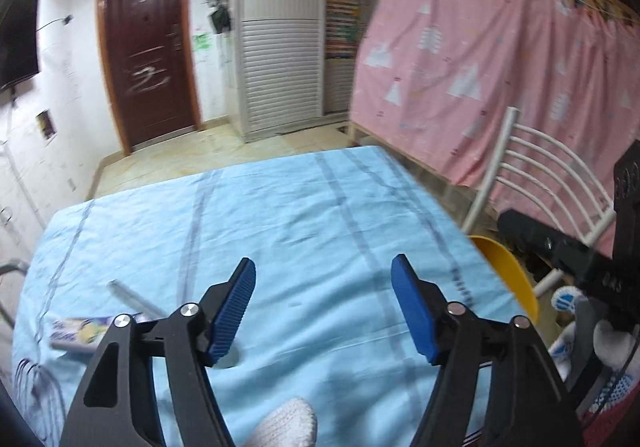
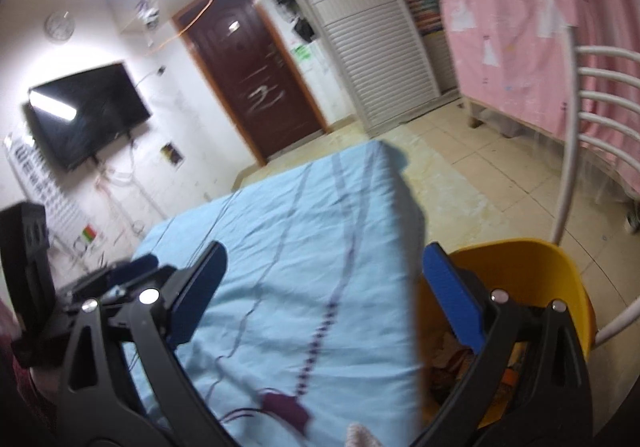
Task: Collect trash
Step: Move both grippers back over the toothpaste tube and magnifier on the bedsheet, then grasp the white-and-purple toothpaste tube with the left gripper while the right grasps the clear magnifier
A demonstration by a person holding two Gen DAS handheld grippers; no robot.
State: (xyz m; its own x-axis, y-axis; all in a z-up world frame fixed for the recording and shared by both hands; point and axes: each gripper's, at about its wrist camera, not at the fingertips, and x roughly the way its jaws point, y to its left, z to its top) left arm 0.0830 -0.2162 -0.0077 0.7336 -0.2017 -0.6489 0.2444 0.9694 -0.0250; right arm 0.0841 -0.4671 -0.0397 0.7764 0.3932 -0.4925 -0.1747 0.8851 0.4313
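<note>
Both claws hung over the blue-clothed counter (image 1: 304, 207): the left claw (image 1: 323, 309) stood well open and empty, the right claw (image 2: 324, 301) wider still, also empty. A wrapper (image 1: 80, 331), blurred, lay near the counter's left edge beside what may have been a tube, and the yellow bin (image 2: 560, 279) of scraps stood off its right side.
</note>
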